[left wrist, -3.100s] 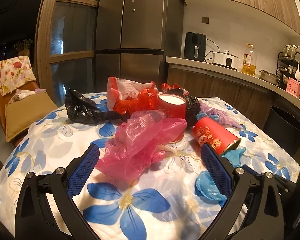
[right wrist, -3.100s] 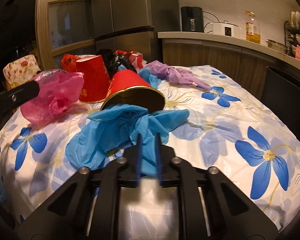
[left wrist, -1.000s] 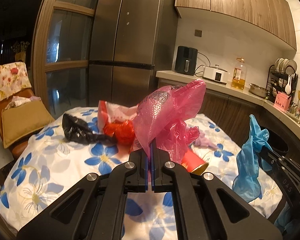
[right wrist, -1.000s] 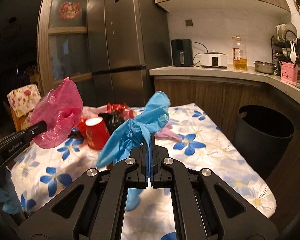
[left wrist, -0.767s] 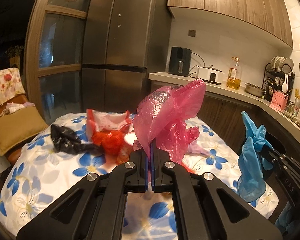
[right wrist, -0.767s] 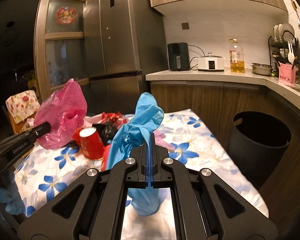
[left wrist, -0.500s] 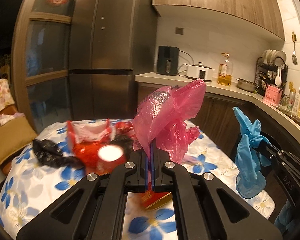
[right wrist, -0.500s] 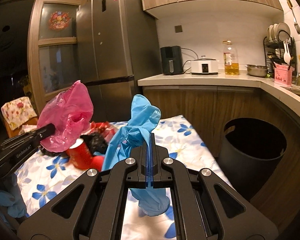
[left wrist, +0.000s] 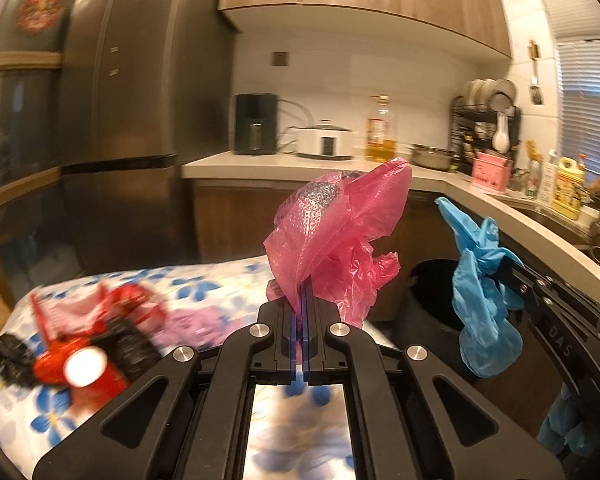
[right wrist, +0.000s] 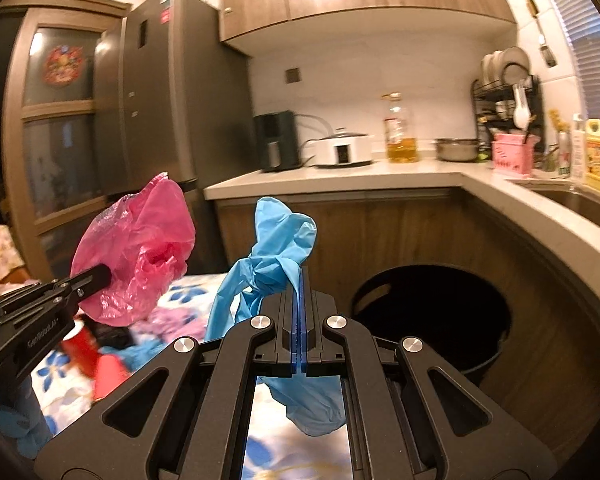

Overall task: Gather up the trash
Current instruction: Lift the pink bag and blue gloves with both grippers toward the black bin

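Jaws of our left gripper [left wrist: 302,300] are pressed together on a crumpled pink translucent plastic bag [left wrist: 336,236], which billows up and forward from the pinch, long axis roughly upright with a slight lean right. From these jaws, the round black trash bin [left wrist: 432,300] sits ahead and to the right, lower than the bag, partly hidden behind it. Our right gripper [left wrist: 500,268] shows further right, pinching a crumpled blue thin plastic bag [left wrist: 480,292] that hangs down right over the bin's near side. We judge the right one nearer the bin. More trash lies down-left of the jaws on the flower-print tablecloth [left wrist: 228,280]: a red paper cup [left wrist: 84,368], black and purple bags, blurred.

Right wrist view: jaws of our right gripper [right wrist: 299,312] also clamped shut on the blue bag [right wrist: 276,256]; part stands up-left of the pinch, a tail droops below between the arms. Bin mouth [right wrist: 432,316] lies just ahead and right of these jaws, open and slightly below. Left gripper [right wrist: 100,276] with the pink bag [right wrist: 140,248] sits well to the left, over the table edge, farther from the bin. Next move, we judge: carry forward-right over the mouth, right hand first, then release.
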Motion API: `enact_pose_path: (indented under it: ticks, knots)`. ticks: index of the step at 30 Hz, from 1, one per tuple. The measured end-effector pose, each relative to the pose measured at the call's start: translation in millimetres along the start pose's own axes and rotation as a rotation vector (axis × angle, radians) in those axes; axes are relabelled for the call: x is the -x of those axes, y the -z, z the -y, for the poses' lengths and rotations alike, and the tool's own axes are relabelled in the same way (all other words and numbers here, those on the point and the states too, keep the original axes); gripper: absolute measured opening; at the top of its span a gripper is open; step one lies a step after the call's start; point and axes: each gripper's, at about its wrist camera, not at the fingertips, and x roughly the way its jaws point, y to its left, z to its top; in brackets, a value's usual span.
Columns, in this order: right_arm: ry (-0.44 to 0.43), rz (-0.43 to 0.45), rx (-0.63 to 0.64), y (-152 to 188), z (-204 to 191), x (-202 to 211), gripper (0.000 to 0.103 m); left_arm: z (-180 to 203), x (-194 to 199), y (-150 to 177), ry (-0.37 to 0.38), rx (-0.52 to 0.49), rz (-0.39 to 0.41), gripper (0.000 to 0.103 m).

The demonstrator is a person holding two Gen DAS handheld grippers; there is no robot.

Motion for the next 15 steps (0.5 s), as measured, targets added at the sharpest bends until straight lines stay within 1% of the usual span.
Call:
enact_pose_path:
  ticks: [3, 7, 15]
  knots:
    - [0.053, 0.018, -0.014, -6.5, 21.9, -4.0, 0.001, 21.1, -14.9, -7.0, 0.066, -0.015, 0.001, 0.001]
    - [0.117, 0.021, -0.038, -11.4, 53.7, -12.0, 0.001, 50.3, -34.5, -13.1, 0.133, -0.05, 0.014, 0.001]
    - [0.189, -0.004, -0.075, -10.1, 99.9, -26.1, 0.001, 93.2, -71.8, -18.5, 0.252, -0.061, -0.011, 0.001]
